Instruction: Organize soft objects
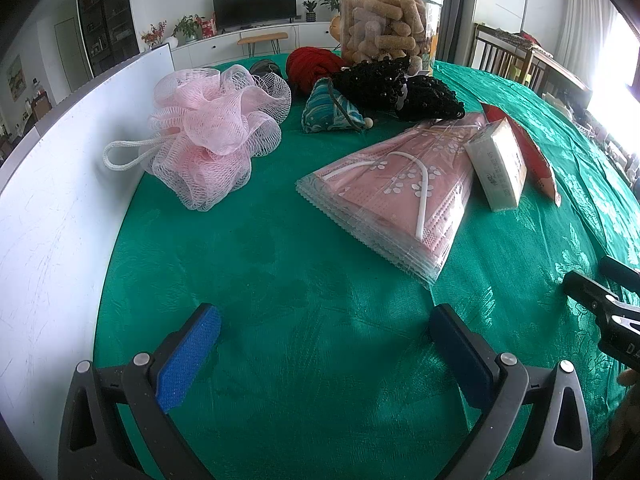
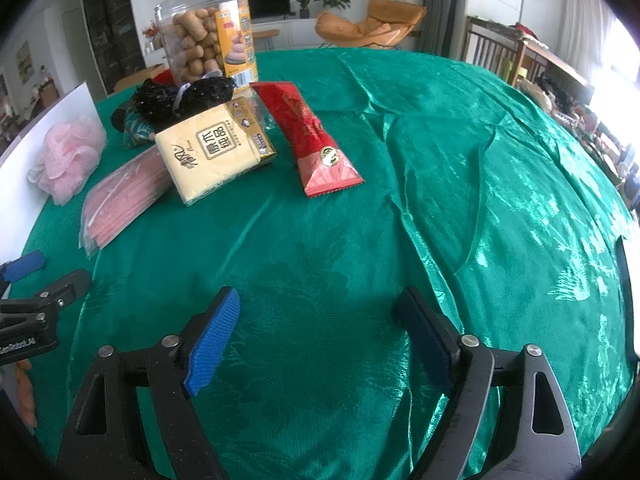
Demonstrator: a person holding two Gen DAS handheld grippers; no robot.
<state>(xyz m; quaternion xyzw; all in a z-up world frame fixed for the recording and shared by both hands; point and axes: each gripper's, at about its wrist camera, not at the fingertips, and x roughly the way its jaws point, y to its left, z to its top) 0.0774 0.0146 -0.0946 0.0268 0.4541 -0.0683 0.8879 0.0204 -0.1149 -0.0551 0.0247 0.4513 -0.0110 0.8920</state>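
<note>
Both grippers hover, left gripper (image 1: 324, 324) and right gripper (image 2: 320, 312) spread wide, nothing between. Pink bath pouf (image 1: 212, 132) sits far left by the white board (image 1: 60, 208); the jar (image 1: 390, 20) half-hides red yarn (image 1: 312, 65).

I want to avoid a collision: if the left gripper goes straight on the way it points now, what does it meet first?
Probably only the green tablecloth: the open left gripper tilts down at bare cloth. The pack of pink masks lies farther on, slightly right; depth is unclear.
</note>
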